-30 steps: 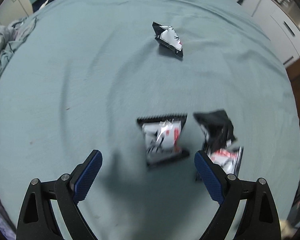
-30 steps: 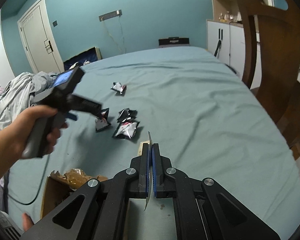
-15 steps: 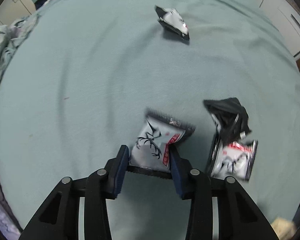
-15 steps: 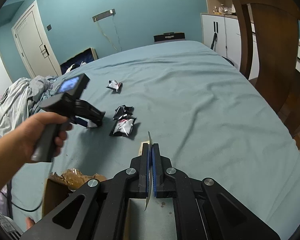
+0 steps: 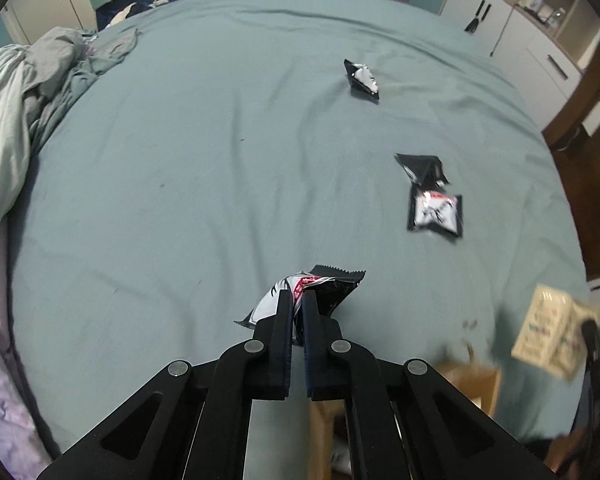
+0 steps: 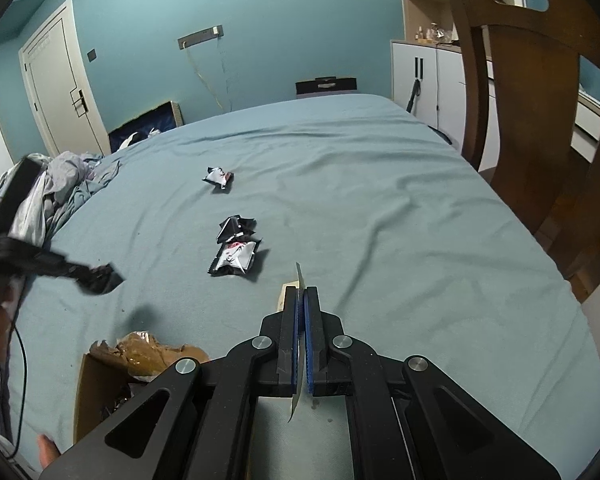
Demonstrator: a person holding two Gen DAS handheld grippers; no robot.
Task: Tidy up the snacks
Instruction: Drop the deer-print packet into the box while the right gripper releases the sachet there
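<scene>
My left gripper (image 5: 298,300) is shut on a black-and-white snack packet (image 5: 334,286) and holds it above the teal bed sheet (image 5: 180,180). Three more such packets lie on the sheet: a far one (image 5: 363,79) and two touching ones (image 5: 422,168) (image 5: 436,212). In the right wrist view the same three packets (image 6: 219,177) (image 6: 236,229) (image 6: 236,258) show, and the left gripper (image 6: 100,278) is a blur at the left. My right gripper (image 6: 302,294) is shut on a thin pale cardboard flap (image 6: 299,276), seen edge-on.
An open cardboard box (image 6: 96,384) with crumpled brown paper (image 6: 148,354) sits at the bed's near edge. A heap of clothes (image 6: 60,184) lies at the left, and a wooden chair (image 6: 532,120) and white cabinets (image 6: 428,80) stand at the right.
My left gripper closed on the nearest packet, lifted it off the sheet and carried it back toward the near edge. The right gripper kept its grip and stayed put.
</scene>
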